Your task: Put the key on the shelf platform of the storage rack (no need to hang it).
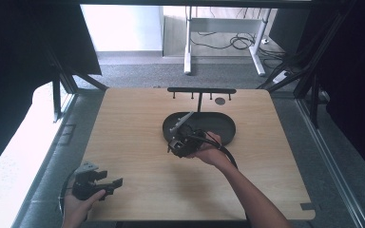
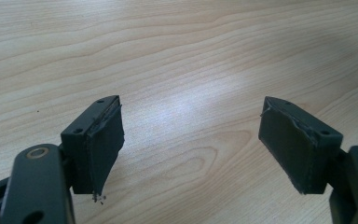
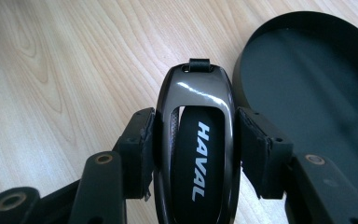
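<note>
1. The worktop (image 1: 133, 190) carries a black oval tray (image 1: 225, 124) near its far edge, below a hook rack (image 1: 201, 90).
2. Our right gripper (image 3: 193, 140) sits at the tray's near-left rim; its fingers (image 3: 137, 149) clamp the key fob (image 3: 196, 140) by its sides, long axis pointing ahead beside the tray.
3. Our left gripper (image 2: 191, 144) waits at the near-left corner, fingers apart and empty, well away.

Light wooden desk (image 1: 138, 166) on grey carpet floor (image 1: 138, 71). White-legged table (image 1: 223, 28) beyond desk's far edge, cables (image 1: 237, 42) tangled beneath it. Black curtains (image 1: 24, 61) flank both sides. Bright daylight spills in past desk's left edge.
</note>
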{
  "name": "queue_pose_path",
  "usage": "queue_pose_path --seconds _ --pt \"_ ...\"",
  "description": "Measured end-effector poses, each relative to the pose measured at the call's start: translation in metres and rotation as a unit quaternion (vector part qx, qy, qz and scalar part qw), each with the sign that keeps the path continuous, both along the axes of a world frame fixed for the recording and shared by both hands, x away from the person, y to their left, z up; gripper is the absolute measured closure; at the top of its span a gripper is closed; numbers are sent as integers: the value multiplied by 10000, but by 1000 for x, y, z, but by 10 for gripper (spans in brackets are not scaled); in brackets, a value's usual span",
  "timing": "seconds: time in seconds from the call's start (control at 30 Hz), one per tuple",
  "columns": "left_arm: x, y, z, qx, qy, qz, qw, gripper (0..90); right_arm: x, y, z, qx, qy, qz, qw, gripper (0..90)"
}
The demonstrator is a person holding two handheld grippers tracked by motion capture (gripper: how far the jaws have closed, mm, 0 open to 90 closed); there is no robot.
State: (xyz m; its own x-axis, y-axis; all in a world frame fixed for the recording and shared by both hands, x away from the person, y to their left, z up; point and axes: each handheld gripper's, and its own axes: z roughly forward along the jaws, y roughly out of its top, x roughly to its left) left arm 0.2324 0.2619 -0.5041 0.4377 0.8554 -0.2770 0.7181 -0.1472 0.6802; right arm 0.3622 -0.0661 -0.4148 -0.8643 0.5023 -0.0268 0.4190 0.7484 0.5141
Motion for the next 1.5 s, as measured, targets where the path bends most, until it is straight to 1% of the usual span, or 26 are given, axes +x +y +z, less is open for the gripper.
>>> queue_pose_path --seconds 0.37,0.8,0.93,1.03,1.17,1.2,1.3,1.37,1.5 --pt "0 -1 -1 11 11 -1 10000 222 8 -12 2 -70 -19 -165 9998 492" --pt "0 0 0 -1 1 18 10000 222 18 -19 6 -63 -45 -284 9996 492" --pt "0 0 0 -2 2 18 10000 222 22 -21 8 -106 -50 -335 9994 492" --pt "0 0 0 1 -4 29 10000 222 26 -23 7 -78 -64 -361 9993 492" --pt "0 1 0 9 3 18 10000 222 30 -27 6 -60 -23 -465 9989 493" --pt "0 0 0 7 5 24 10000 222 32 -29 5 -64 -54 -444 9990 492" --pt "0 1 0 7 -1 31 10000 222 36 -31 4 -74 -8 -539 9985 492" --pt "0 1 0 13 0 39 10000 222 39 -33 3 -88 -15 -544 9985 492" --pt "0 1 0 12 0 39 10000 222 43 -37 1 -116 8 -643 9979 492"
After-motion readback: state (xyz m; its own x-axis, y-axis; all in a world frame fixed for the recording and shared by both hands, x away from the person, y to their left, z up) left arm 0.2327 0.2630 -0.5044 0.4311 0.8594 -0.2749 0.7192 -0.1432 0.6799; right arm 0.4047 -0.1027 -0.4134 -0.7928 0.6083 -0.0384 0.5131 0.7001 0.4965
